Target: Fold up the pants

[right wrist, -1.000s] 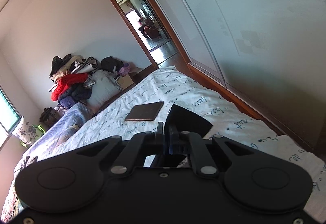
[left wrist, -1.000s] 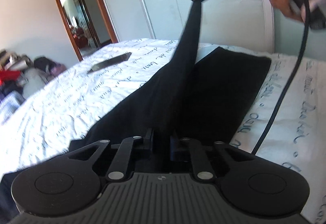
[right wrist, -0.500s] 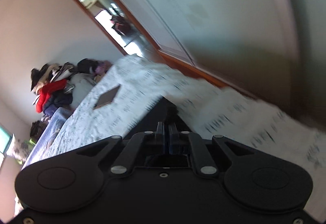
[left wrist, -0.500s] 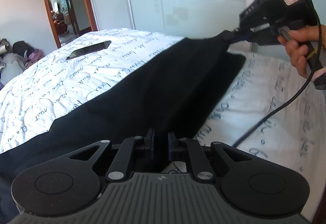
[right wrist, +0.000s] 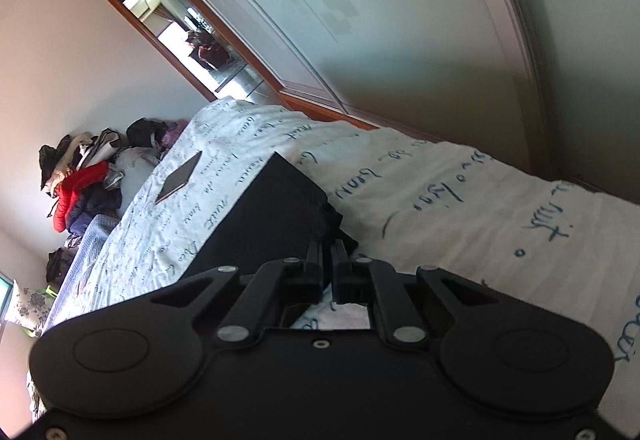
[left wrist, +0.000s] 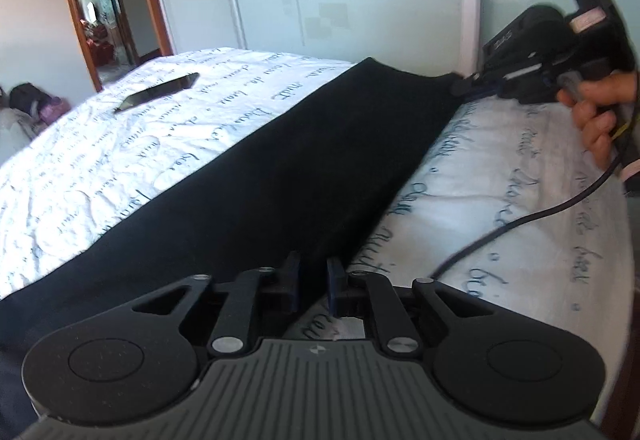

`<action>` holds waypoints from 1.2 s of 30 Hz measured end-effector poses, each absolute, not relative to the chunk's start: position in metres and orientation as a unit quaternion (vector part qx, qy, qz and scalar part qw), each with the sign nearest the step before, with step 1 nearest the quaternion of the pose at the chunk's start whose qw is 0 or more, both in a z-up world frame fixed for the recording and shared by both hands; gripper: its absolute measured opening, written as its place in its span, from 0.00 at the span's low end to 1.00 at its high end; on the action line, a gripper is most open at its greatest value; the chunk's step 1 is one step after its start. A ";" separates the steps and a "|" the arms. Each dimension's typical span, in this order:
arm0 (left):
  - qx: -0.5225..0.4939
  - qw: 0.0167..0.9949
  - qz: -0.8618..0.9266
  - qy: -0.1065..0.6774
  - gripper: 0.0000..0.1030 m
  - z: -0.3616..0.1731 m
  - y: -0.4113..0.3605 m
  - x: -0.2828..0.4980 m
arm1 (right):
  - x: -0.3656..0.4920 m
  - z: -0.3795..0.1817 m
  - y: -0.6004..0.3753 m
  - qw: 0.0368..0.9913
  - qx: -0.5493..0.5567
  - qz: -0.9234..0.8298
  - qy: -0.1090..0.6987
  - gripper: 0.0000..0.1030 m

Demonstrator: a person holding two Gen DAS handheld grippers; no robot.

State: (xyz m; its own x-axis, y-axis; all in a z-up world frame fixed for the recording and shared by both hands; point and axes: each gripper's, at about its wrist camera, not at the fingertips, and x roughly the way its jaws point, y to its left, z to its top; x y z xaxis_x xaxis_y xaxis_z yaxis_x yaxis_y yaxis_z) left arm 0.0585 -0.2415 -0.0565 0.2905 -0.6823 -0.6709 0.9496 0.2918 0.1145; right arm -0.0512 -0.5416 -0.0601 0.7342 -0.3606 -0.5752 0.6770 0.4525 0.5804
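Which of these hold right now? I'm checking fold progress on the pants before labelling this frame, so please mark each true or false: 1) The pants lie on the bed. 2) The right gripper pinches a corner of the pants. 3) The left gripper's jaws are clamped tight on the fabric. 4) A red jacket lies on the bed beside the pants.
1) True: the black pants lie flat on the bed.
2) True: the right gripper is shut on their corner.
3) False: the left gripper has just been opening; pants edge between the jaws.
4) False: beside the pants lies a flat dark rectangular object.
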 end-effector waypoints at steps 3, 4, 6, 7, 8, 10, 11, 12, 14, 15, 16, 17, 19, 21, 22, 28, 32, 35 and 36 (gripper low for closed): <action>0.239 0.754 -0.555 0.259 0.63 -0.046 -0.227 0.054 | -0.058 -0.055 -0.536 0.828 0.409 -0.336 0.186 0.11; 0.238 0.758 -0.556 0.245 0.69 -0.043 -0.219 0.050 | -0.061 -0.048 -0.531 0.831 0.396 -0.349 0.176 0.11; 0.254 0.778 -0.534 0.214 0.79 -0.035 -0.202 0.043 | -0.063 -0.031 -0.517 0.850 0.353 -0.360 0.153 0.11; 0.265 0.787 -0.520 0.198 0.79 -0.033 -0.193 0.040 | -0.057 -0.022 -0.508 0.865 0.327 -0.350 0.149 0.11; 0.276 0.797 -0.505 0.183 0.81 -0.031 -0.182 0.039 | -0.046 -0.013 -0.498 0.883 0.297 -0.328 0.157 0.11; 0.291 0.818 -0.468 0.164 0.86 -0.031 -0.162 0.043 | -0.006 0.000 -0.467 0.921 0.209 -0.245 0.218 0.22; 0.297 0.829 -0.445 0.163 0.87 -0.032 -0.150 0.049 | 0.014 0.002 -0.447 0.935 0.167 -0.197 0.241 0.27; 0.302 0.838 -0.421 0.169 0.87 -0.034 -0.139 0.056 | 0.030 0.002 -0.428 0.946 0.138 -0.156 0.250 0.30; 0.296 0.859 -0.371 0.193 0.87 -0.036 -0.115 0.075 | 0.063 0.001 -0.389 0.956 0.089 -0.077 0.268 0.30; 0.287 0.866 -0.351 0.209 0.87 -0.038 -0.103 0.085 | 0.078 -0.002 -0.373 0.957 0.077 -0.048 0.274 0.30; 0.273 0.875 -0.327 0.230 0.87 -0.038 -0.088 0.098 | 0.091 -0.005 -0.360 0.956 0.072 -0.023 0.283 0.30; 0.260 0.882 -0.302 0.251 0.87 -0.040 -0.075 0.110 | 0.104 -0.010 -0.348 0.953 0.067 0.006 0.297 0.30; 0.236 0.890 -0.261 0.289 0.87 -0.045 -0.048 0.132 | 0.121 -0.023 -0.326 0.943 0.044 0.035 0.327 0.30; 0.208 0.888 -0.244 0.330 0.86 -0.051 -0.025 0.148 | 0.131 -0.039 -0.312 0.932 0.005 0.042 0.361 0.30; 0.190 0.887 -0.250 0.339 0.86 -0.052 -0.015 0.150 | 0.133 -0.047 -0.309 0.927 -0.013 0.036 0.374 0.30; 0.112 0.890 -0.268 0.352 0.86 -0.039 0.017 0.156 | 0.144 -0.015 -0.299 0.936 -0.043 0.036 0.347 0.31; 0.110 0.907 -0.254 0.319 0.88 -0.036 0.006 0.164 | 0.193 0.008 -0.257 0.941 -0.060 0.117 0.313 0.30; 0.155 0.912 -0.216 0.313 0.88 -0.047 -0.009 0.168 | 0.245 0.001 -0.229 0.926 -0.051 0.168 0.333 0.30; 0.165 0.910 -0.214 0.316 0.88 -0.050 -0.010 0.168 | 0.261 -0.004 -0.221 0.920 -0.050 0.182 0.343 0.30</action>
